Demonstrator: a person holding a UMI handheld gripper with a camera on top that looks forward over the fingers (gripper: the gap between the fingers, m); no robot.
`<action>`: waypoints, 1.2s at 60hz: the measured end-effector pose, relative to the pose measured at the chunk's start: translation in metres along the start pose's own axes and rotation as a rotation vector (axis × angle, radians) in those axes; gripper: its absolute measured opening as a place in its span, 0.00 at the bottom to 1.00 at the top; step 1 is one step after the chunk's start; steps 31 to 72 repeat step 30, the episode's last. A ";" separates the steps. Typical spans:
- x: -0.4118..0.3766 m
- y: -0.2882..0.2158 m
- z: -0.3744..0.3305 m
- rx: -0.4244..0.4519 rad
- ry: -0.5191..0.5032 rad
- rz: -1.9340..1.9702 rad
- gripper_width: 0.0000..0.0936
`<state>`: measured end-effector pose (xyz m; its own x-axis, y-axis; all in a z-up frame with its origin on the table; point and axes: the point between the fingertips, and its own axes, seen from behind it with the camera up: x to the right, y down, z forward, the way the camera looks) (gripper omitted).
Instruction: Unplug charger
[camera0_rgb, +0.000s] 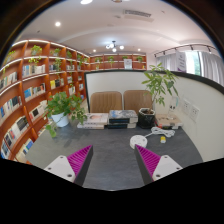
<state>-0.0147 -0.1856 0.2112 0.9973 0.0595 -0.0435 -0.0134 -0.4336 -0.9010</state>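
Charger (158, 118) sits at the far right of the grey table (105, 155), by the wall, well beyond the gripper (113, 162). Jaws open, gripping nothing. Potted plant (65, 106) far left, bookshelves (30, 85) behind it.

Bookshelves (35, 85) line the left wall beyond a grey table (105, 150); ceiling lights (58, 24) glow.
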 end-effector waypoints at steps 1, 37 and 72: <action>-0.001 0.001 -0.001 -0.001 -0.001 -0.003 0.89; -0.010 0.007 -0.010 -0.007 -0.005 -0.003 0.89; -0.010 0.007 -0.010 -0.007 -0.005 -0.003 0.89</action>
